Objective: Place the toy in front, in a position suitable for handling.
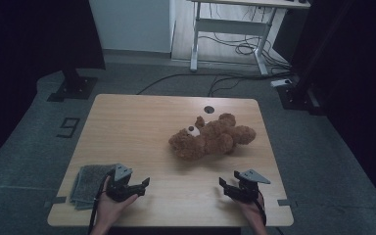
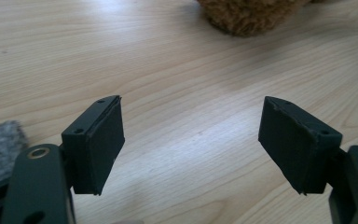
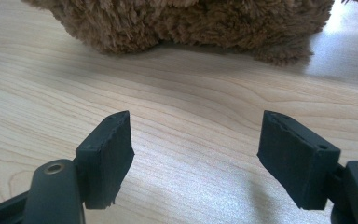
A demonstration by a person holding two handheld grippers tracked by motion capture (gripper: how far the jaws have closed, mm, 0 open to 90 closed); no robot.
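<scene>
Teddy bear (image 1: 211,138) lay on its back right of centre on table (image 1: 127,127), long axis slanted: head toward near-left, legs toward far-right. Left gripper (image 1: 144,184) near the front edge, jaws apart, nothing between, beside grey cloth (image 1: 85,183). Right gripper (image 1: 224,183) likewise spread and empty, aimed at bear, well short of it.

Lab-like room, wooden table (image 1: 127,122), floor cables (image 1: 225,81), stand bases (image 1: 72,88), desk frame (image 1: 235,29)

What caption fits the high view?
Brown teddy bear lying on a wooden table, open tongs on both sides.
</scene>
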